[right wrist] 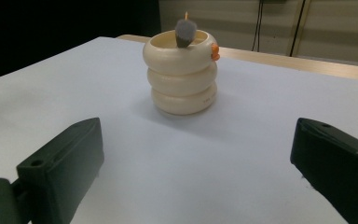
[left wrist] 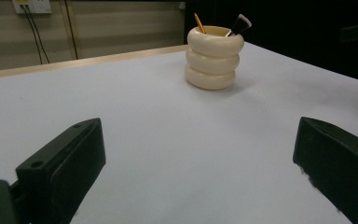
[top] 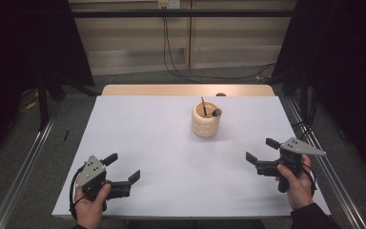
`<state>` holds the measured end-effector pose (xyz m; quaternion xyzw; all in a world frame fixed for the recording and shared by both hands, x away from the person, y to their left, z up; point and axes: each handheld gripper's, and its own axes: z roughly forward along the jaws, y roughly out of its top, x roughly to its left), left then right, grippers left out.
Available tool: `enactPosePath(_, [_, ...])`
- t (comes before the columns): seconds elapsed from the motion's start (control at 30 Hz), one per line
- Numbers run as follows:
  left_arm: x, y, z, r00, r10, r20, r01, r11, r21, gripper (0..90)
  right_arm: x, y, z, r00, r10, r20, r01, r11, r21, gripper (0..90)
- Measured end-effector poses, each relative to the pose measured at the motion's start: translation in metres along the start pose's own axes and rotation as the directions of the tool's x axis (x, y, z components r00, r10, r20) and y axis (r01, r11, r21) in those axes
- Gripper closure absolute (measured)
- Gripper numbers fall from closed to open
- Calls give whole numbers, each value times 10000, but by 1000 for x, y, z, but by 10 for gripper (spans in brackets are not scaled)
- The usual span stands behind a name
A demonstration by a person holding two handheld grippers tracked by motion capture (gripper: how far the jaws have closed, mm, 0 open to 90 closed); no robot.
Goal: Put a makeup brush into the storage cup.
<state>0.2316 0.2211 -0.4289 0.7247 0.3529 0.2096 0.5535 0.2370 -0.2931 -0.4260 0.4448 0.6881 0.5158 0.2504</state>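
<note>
A cream holder [top: 206, 120] shaped like three stacked rings stands upright on the white table [top: 162, 143], right of centre toward the back. Inside it lean a thin orange-brown stick [top: 203, 106] and a brush with a dark grey head [top: 217, 112]. The holder [left wrist: 213, 57] stands far ahead in the left gripper view, and the holder [right wrist: 182, 73] is nearer in the right gripper view, with a small orange mark on its rim. My left gripper [top: 122, 168] rests at the front left, open and empty. My right gripper [top: 261, 150] is at the front right, open and empty.
A pale wooden strip [top: 186, 90] runs along the table's far edge. Metal rails [top: 24, 167] flank both sides on the floor. Black cables [top: 176, 67] hang down the wall behind. Broad bare tabletop lies between the grippers and the holder.
</note>
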Motion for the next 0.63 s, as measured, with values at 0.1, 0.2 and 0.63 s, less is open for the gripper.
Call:
enactPosePath(0.1, [0, 0, 0, 10000, -21, -18, 21, 10000, 27, 22, 2, -6, -6, 10000, 81, 28, -81, 9999, 143, 24])
enactPosePath(0.2, [0, -1, -1, 10000, -70, 29, 70, 10000, -40, 23, 3, -13, -13, 9998, 216, 47, -216, 9998, 11, 23])
enactPosePath(0.63, [-4, -2, -2, 10000, -27, 21, 27, 10000, 9, 21, 7, -23, -27, 9991, 205, 373, -205, 9998, 11, 26])
